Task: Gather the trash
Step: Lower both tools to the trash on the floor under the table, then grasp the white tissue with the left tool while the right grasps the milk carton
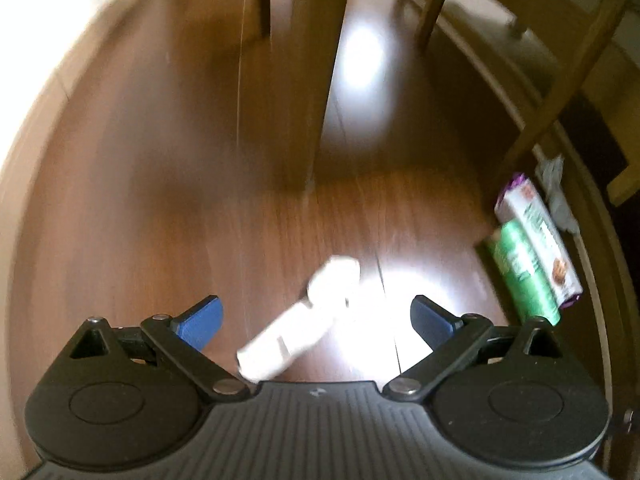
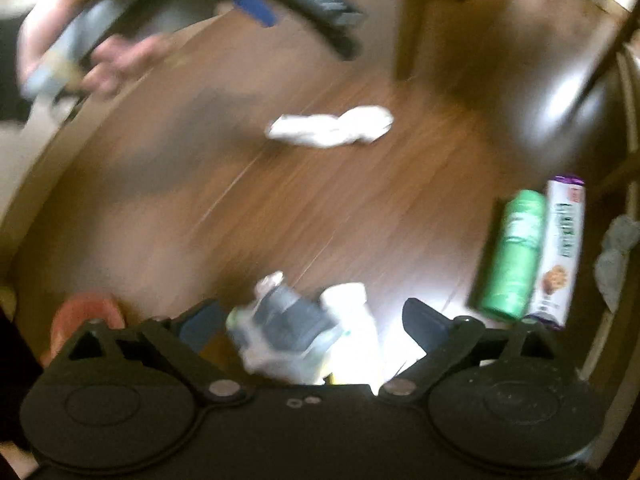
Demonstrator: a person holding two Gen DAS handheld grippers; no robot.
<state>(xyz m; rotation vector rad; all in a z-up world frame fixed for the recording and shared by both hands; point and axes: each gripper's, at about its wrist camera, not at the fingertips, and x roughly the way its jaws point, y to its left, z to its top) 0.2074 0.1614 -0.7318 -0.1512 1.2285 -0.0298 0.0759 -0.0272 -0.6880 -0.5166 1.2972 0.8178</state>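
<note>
Hovering with my left gripper (image 1: 316, 318) spread wide over the crumpled white tissue (image 1: 298, 324) on the wooden floor (image 1: 160, 200), I judge it light and soft; pinch its thick middle. My right gripper (image 2: 308, 330), also spread, straddles a crinkled wrapper (image 2: 288, 328).

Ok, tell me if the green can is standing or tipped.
Tipped: the green can lies lengthwise on the wooden floor, beside the cookie box.

Wood floor (image 1: 160, 160): white tissue (image 1: 304, 316), green can (image 1: 520, 276), cookie box (image 1: 540, 248), grey wad (image 2: 612, 256).
</note>
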